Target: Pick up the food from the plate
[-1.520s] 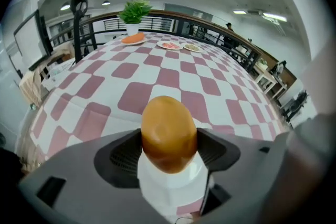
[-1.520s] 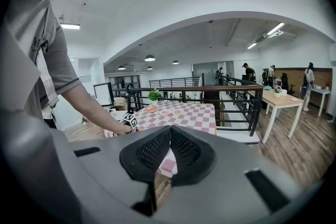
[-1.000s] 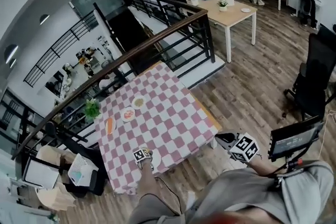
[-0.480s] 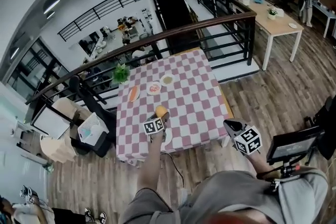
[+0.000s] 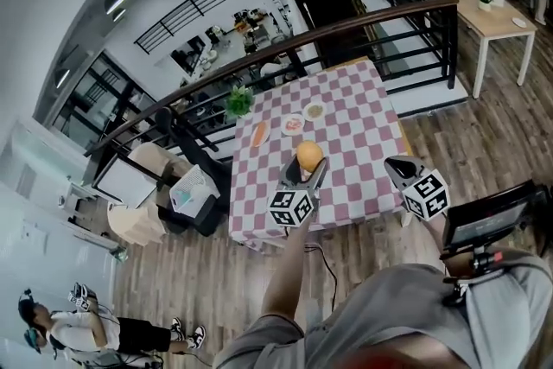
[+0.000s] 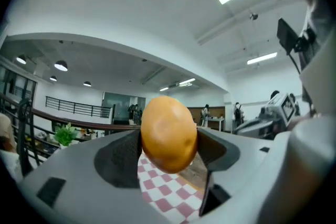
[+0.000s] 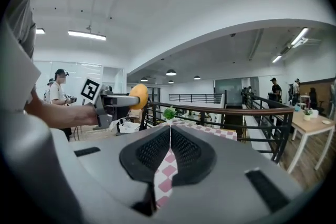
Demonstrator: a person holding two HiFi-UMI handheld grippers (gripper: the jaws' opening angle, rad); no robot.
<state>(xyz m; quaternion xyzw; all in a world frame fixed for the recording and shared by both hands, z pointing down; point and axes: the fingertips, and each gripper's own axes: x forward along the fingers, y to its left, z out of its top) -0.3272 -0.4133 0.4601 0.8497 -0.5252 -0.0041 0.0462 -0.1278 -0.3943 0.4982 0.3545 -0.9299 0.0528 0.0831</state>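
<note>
A round orange piece of food (image 5: 308, 155) hangs in the air above the checked table (image 5: 359, 130), and my left gripper (image 5: 308, 166) is shut on it. In the left gripper view the food (image 6: 168, 134) fills the gap between the two grey jaws, with both pads pressing its sides. My right gripper (image 5: 399, 168) hovers off the table's near right corner, its jaws shut with nothing between them (image 7: 169, 148). The right gripper view also shows the left gripper (image 7: 116, 100) with the food (image 7: 138, 96) held level at the left.
At the far left of the table lie a plate with food (image 5: 293, 124), a small dish (image 5: 314, 111), an orange oblong item (image 5: 258, 134) and a potted plant (image 5: 238, 102). A black railing (image 5: 380, 26) runs behind the table. A bag (image 5: 192, 190) sits on the floor at the left.
My left gripper has risen from the table's near edge with the orange food in its jaws. The right gripper has lifted a little. The head view has swung to the left.
</note>
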